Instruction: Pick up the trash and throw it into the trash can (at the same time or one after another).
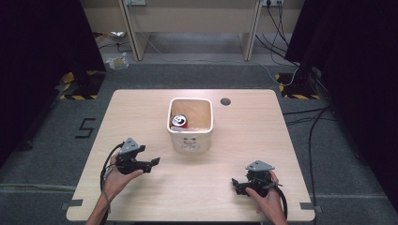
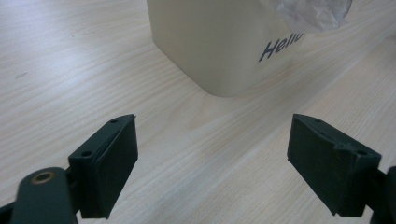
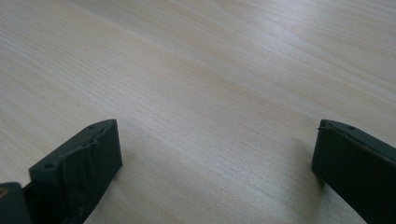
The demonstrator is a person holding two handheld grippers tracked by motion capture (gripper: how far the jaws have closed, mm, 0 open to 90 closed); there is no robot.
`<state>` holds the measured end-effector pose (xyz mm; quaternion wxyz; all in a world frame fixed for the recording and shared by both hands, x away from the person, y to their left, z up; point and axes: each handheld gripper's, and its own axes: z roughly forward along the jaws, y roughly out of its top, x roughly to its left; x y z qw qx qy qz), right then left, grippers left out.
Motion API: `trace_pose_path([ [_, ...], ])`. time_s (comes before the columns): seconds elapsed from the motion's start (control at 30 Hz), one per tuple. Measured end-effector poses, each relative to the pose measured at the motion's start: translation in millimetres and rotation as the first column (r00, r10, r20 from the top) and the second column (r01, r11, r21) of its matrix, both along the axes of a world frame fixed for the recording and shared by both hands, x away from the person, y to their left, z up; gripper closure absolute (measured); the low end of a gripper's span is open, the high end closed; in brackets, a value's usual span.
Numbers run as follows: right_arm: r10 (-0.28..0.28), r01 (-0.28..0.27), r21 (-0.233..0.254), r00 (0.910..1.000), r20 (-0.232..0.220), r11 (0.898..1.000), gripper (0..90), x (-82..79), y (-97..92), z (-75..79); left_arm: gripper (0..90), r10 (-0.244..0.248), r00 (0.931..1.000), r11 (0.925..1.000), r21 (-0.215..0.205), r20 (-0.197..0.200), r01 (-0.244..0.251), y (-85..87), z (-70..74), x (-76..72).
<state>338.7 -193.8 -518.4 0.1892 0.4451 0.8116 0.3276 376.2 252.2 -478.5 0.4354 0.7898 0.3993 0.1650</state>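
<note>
Both grippers, the left gripper (image 1: 152, 162) and right gripper (image 1: 236, 184), gape wide and empty near the cream bin (image 1: 191, 139), left-front and right-front of it, with a red can (image 1: 179, 121) lying inside.

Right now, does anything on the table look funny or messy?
Nothing is spilled or broken. A red can sits inside the cream bin, and something crinkly and clear pokes over the bin's rim. Both grippers rest open and empty.

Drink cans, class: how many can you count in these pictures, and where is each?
1. A red can lies inside the cream bin at the table's middle, against its left wall. The bin's near wall could hide more.
</note>
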Motion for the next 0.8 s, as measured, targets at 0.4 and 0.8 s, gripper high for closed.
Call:
trace_pose_path([
  [0.4,-0.001,0.001,0.000,1.0000,-0.001,1.000,1.7,-0.3,0.1,0.0,16.0,-0.002,0.9999,0.9993,0.037,-0.012,0.002,-0.2,-19.2,-5.9],
  [0.8,-0.001,0.001,0.000,1.0000,-0.002,1.000,1.7,-0.4,0.1,0.1,16.0,-0.020,0.9995,0.9967,0.078,-0.023,0.022,-4.4,-30.7,-12.0],
])
